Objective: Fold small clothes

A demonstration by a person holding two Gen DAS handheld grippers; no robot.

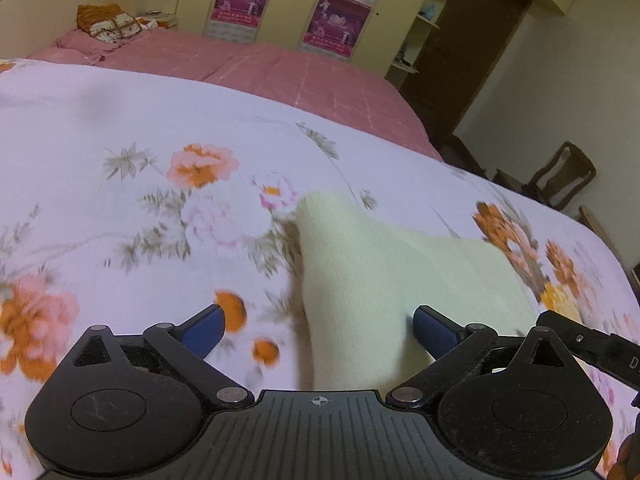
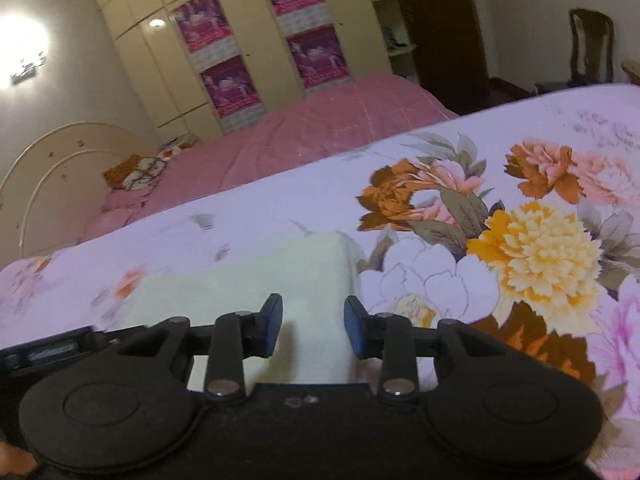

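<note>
- So, left gripper (image 1: 318, 330): jaws spread wide, nothing pinched. The near end of the cream knit garment (image 1: 384, 276) sits in the gap between the blue pads, closer to the right-hand pad (image 1: 434, 330); can't tell if that pad actually touches the cloth.
- Right gripper (image 2: 313, 330): jaws parted to a middling gap, also holding nothing. The same cream knit garment (image 2: 256, 280) lies right in front of and under its fingers.
- The garment is flat on the floral sheet (image 1: 140, 128) that covers the bed. From the left wrist view its far end is a rounded corner pointing away, with a straight left edge running back toward the gripper. From the right wrist view the right edge is a clean, nearly vertical line ending in a square-ish far corner.
- Open room: bare floral sheet to the left of the garment in the left view, and a wide stretch of floral sheet (image 2: 520, 220) to its right in the right view.
- The right gripper's black body pokes into the left view at the lower right, just beside the garment.
- Further out: pink bedspread (image 1: 280, 68) beyond the sheet's far edge, a wardrobe with posters (image 1: 336, 20) behind it, and a wooden chair (image 1: 560, 176) off past the bed's right edge.
</note>
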